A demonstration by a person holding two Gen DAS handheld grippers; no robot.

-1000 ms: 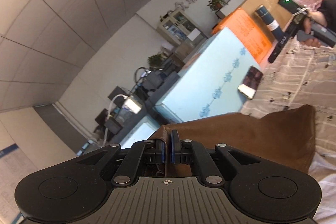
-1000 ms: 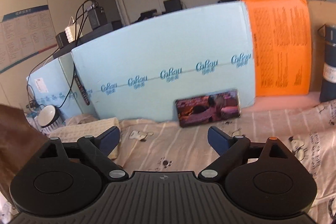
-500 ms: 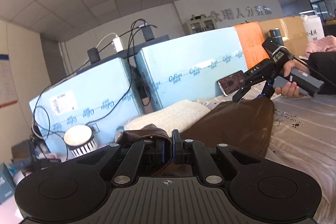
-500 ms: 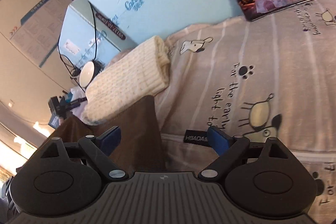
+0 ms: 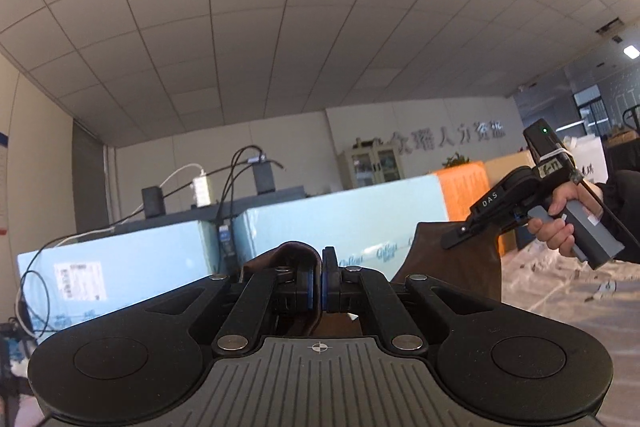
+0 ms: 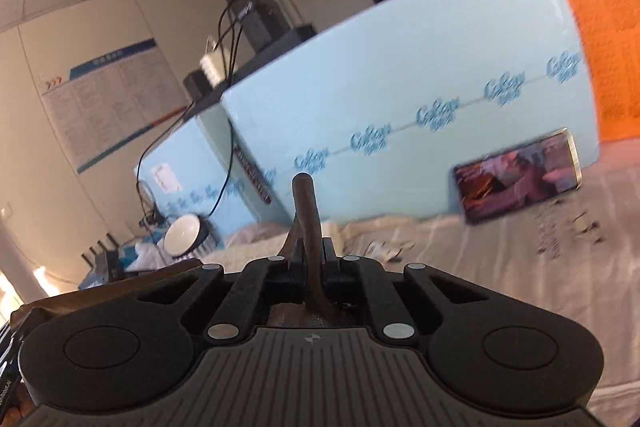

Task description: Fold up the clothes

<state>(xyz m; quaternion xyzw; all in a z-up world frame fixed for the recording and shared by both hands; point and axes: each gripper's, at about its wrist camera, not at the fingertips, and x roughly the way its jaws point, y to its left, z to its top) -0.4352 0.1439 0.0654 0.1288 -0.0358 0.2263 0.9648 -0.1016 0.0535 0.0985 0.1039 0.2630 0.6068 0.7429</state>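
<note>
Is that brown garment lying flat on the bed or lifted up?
Lifted up. The left gripper and right gripper are each shut on an edge of the brown garment, which hangs above the printed bedsheet.

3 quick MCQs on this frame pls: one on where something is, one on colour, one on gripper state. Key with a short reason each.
1. Where is the phone?
A. Lying flat on the bedsheet
B. Propped against the light blue foam board
C. Held in the right gripper

2. What colour is the garment held by both grippers?
A. Brown
B. White
C. Blue

3. What state is the right gripper in?
A. Wide open, nothing in it
B. Shut on the phone
C. Shut on the garment

Key:
1. B, since the phone stands on its long edge, leaning on the light blue foam board above the bedsheet.
2. A, since brown fabric stretches from the left gripper toward the right one.
3. C, since a brown fold sticks up between its closed fingers.
</note>
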